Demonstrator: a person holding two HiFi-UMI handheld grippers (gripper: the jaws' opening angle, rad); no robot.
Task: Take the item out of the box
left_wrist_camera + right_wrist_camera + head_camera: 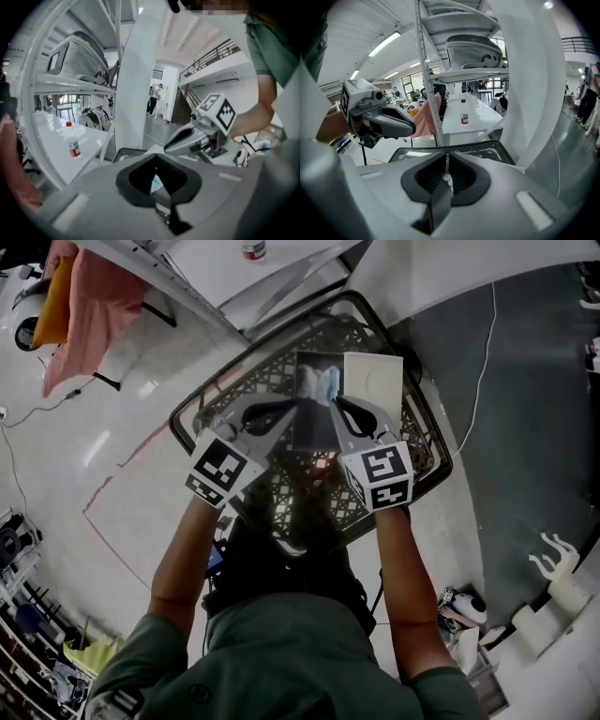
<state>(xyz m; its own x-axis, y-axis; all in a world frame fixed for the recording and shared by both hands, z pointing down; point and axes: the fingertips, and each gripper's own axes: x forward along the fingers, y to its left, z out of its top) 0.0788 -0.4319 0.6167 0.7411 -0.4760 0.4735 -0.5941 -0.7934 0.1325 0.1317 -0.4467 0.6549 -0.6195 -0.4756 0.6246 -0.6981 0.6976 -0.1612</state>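
A black lattice crate [184, 439] stands on the floor below me. In it lie a dark flat package [317, 381] with a pale blue picture and a white box [373, 381]. My left gripper [292, 413] is shut, its tips at the package's left edge; whether it pinches the package I cannot tell. My right gripper [337, 409] sits at the package's right edge, between the package and the white box. In the right gripper view its pads [459, 176] stand slightly apart, with a thin pale edge showing in the slit. The left gripper view shows pale blue beyond the closed left gripper [157, 180].
A white shelf rack [429, 75] stands behind the crate, with a small red-capped bottle [463, 114] on a white table. A pink cloth [89, 306] hangs at the upper left. A cable [483, 362] crosses the dark floor mat on the right.
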